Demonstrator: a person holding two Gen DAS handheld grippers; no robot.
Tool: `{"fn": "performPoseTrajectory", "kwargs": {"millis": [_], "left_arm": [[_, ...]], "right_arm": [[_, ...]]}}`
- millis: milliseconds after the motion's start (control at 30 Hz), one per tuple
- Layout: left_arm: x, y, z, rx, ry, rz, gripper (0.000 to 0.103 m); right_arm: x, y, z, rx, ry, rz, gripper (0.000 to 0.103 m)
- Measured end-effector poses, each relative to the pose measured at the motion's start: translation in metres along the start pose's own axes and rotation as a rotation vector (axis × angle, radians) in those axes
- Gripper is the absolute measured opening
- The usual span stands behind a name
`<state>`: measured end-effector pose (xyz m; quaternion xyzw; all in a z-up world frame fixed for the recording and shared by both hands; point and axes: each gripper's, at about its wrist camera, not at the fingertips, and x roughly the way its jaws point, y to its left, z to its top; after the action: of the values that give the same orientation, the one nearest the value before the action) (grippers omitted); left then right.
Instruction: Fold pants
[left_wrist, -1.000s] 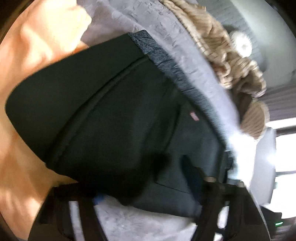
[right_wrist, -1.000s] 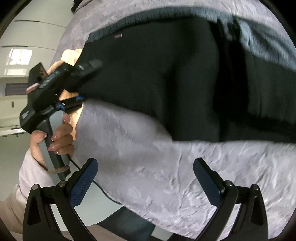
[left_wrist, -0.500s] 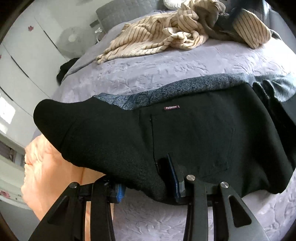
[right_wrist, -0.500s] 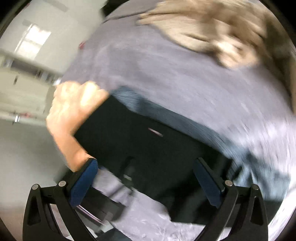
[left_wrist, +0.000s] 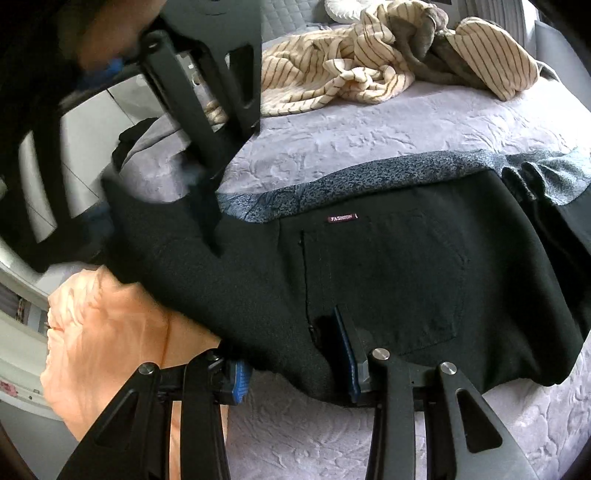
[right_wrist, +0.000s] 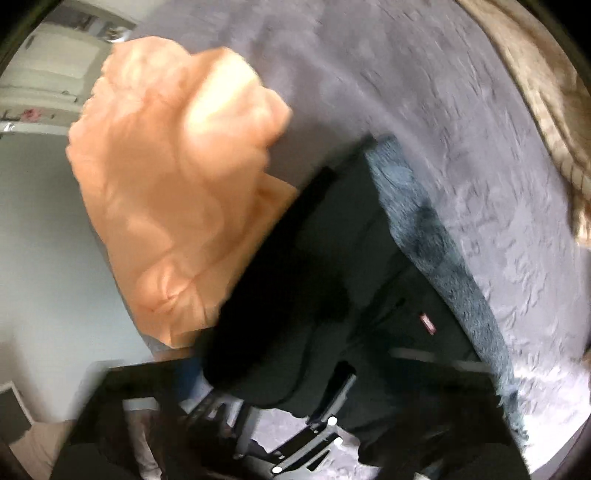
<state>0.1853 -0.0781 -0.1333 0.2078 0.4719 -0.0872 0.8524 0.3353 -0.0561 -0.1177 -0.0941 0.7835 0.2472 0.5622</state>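
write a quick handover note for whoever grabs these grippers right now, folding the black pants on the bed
Left gripper: shut on the near edge of the black pants, beside the back pocket.
Right gripper: down at the pants' left end in the left wrist view; too blurred to tell open or shut.
Pants lie across the grey bedspread, FASHION label up, with the left end over an orange cloth. A striped garment lies at the far side of the bed.
Done: the pants look already doubled, grey inner side showing along the far edge.
Left: probably another fold, then smoothing.
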Motion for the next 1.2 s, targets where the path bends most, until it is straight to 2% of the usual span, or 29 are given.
{"fn": "performPoseTrajectory", "kwargs": {"millis": [67,167,267,467,633,767,933,1133,1200], "left_arm": [[-0.008,-0.003,0.003,0.014,-0.024,0.013,0.041],[-0.029,-0.01,0.013,0.049,-0.079,0.029,0.041],[-0.058,-0.02,0.025,0.073,-0.147,0.025,0.041],[-0.115,-0.061,0.052,0.141,-0.269,-0.03,0.041],[-0.149,-0.119,0.07,0.251,-0.348,-0.097,0.041],[-0.157,-0.173,0.076,0.347,-0.361,-0.154,0.041],[-0.155,-0.237,0.07,0.461,-0.336,-0.207,0.041],[-0.131,-0.304,0.051,0.595,-0.293,-0.224,0.041],[-0.124,-0.314,0.044,0.613,-0.267,-0.227,0.041]], "right_arm": [[-0.009,-0.014,-0.007,0.029,-0.027,0.048,0.024],[-0.036,-0.03,-0.029,0.031,-0.121,0.113,0.024],[-0.068,-0.051,-0.066,0.034,-0.238,0.195,0.024],[-0.123,-0.111,-0.164,0.158,-0.482,0.375,0.024],[-0.145,-0.172,-0.262,0.284,-0.666,0.45,0.024],[-0.139,-0.214,-0.324,0.385,-0.751,0.483,0.024],[-0.104,-0.269,-0.396,0.545,-0.814,0.534,0.024],[-0.047,-0.322,-0.442,0.693,-0.808,0.529,0.024],[-0.031,-0.336,-0.451,0.725,-0.799,0.529,0.024]]}}
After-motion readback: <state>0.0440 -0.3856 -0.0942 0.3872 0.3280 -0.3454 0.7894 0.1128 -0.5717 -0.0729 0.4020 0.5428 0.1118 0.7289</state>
